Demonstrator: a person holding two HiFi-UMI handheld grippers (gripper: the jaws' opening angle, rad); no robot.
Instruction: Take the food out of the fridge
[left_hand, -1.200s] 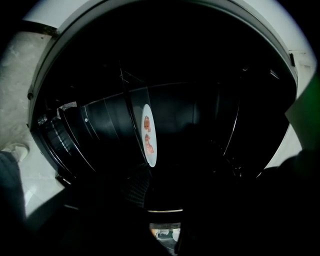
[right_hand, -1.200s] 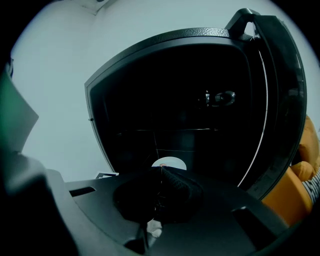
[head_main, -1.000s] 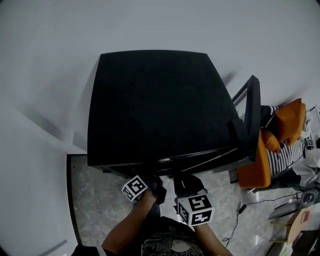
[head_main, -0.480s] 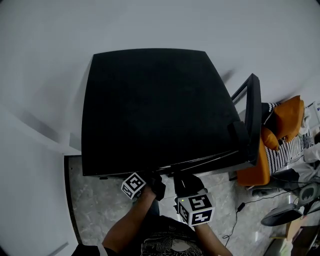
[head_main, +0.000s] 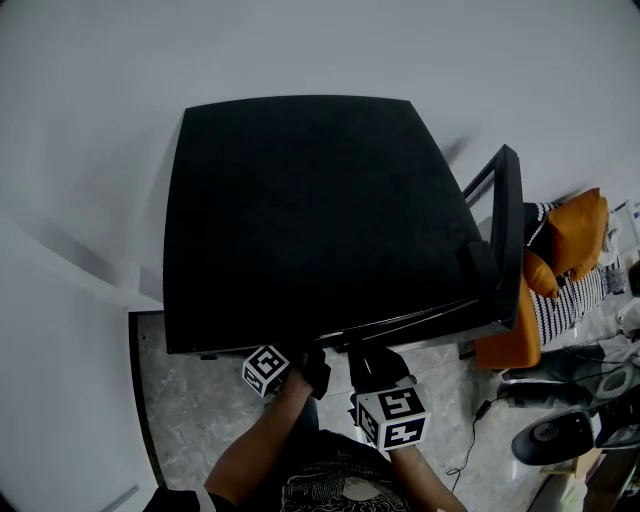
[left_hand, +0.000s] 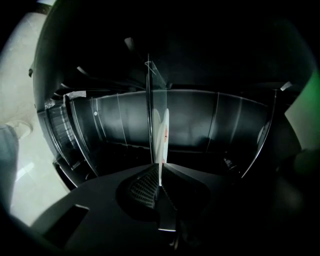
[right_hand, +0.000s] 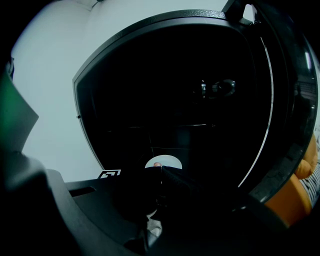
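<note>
Left gripper clamped on a thin white disc at the mouth of the open fridge.

The disc stands edge-on between the closed left jaws, with a red mark on it and a clear sheet rising beside it; what it is cannot be made out. The right gripper looks into near-black, its jaws apparently pressed together with nothing seen between them, the disc's pale face just beyond their tips. From the head view both grippers' tips and the disc are hidden under the fridge's front edge. The fridge door stands open to the right, an orange cushion partly cut off behind it.
</note>
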